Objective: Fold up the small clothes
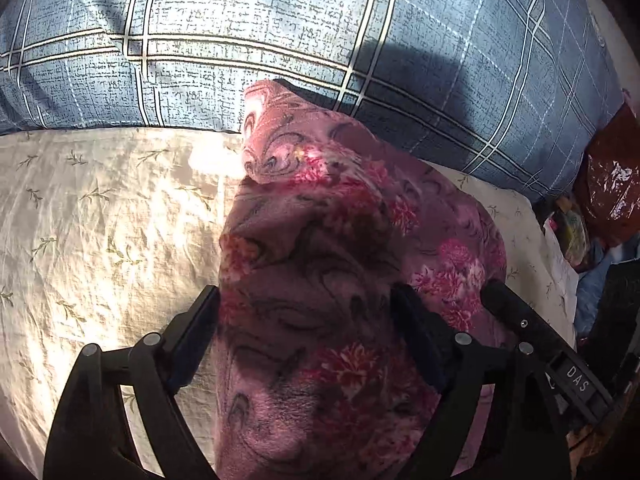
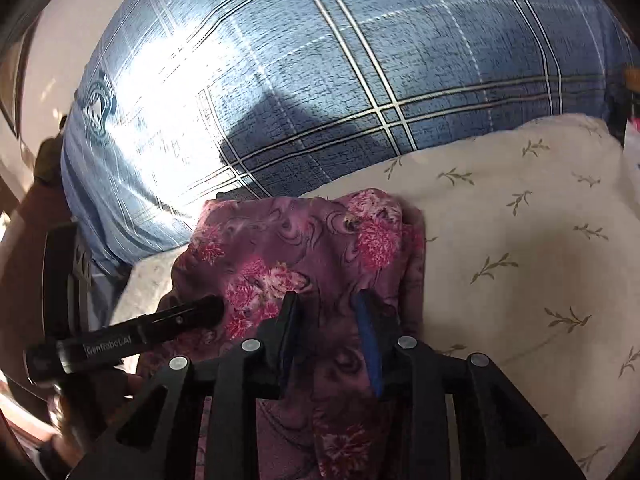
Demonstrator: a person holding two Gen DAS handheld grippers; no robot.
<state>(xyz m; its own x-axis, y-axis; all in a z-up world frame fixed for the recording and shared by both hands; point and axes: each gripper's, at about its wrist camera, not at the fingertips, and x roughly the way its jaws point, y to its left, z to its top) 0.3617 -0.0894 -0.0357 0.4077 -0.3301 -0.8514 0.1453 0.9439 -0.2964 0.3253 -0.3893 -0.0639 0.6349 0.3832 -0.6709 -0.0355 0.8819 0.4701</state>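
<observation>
A small purple garment with pink flowers (image 1: 320,240) lies bunched on the cream sheet (image 1: 100,220). In the left wrist view my left gripper (image 1: 308,300) has its fingers wide apart, and the cloth fills the gap and drapes over them. In the right wrist view my right gripper (image 2: 328,304) has its fingers closed in on a fold of the same garment (image 2: 304,240). The tip of the right gripper (image 1: 520,320) shows at the garment's right edge, and the tip of the left gripper (image 2: 160,328) shows at the left.
A blue plaid pillow (image 1: 280,40) lies right behind the garment, also in the right wrist view (image 2: 320,80). The cream leaf-print sheet (image 2: 520,240) spreads to the right. A dark red bag and clutter (image 1: 608,184) sit beyond the bed's right edge.
</observation>
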